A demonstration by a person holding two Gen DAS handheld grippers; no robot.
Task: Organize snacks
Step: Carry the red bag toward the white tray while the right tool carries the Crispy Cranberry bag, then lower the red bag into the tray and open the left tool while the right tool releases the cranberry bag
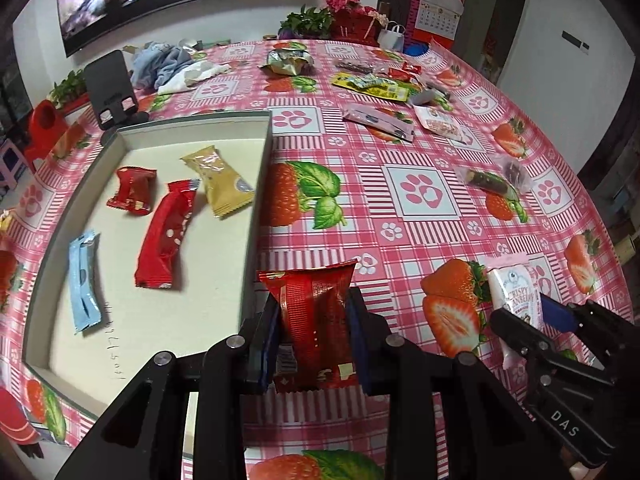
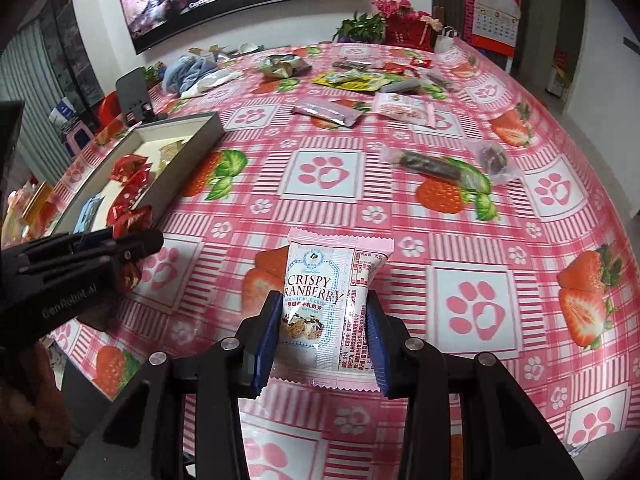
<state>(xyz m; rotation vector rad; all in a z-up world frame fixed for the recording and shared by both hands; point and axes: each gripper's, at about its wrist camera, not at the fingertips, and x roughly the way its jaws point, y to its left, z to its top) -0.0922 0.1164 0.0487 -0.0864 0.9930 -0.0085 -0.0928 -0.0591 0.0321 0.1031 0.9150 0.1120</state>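
Observation:
My left gripper is shut on a red snack packet, held just right of the grey tray's right wall. The tray holds a gold packet, two red packets and a light blue packet. My right gripper is shut on a pink and white Crispy Cranberry packet above the tablecloth. That packet also shows in the left wrist view, with the right gripper around it. The left gripper shows in the right wrist view near the tray.
Loose snacks lie farther back on the strawberry tablecloth: a dark roll in clear wrap, pink packets, yellow-green packets, a crumpled foil bag. A black phone stand, cloths and flowers stand at the far edge.

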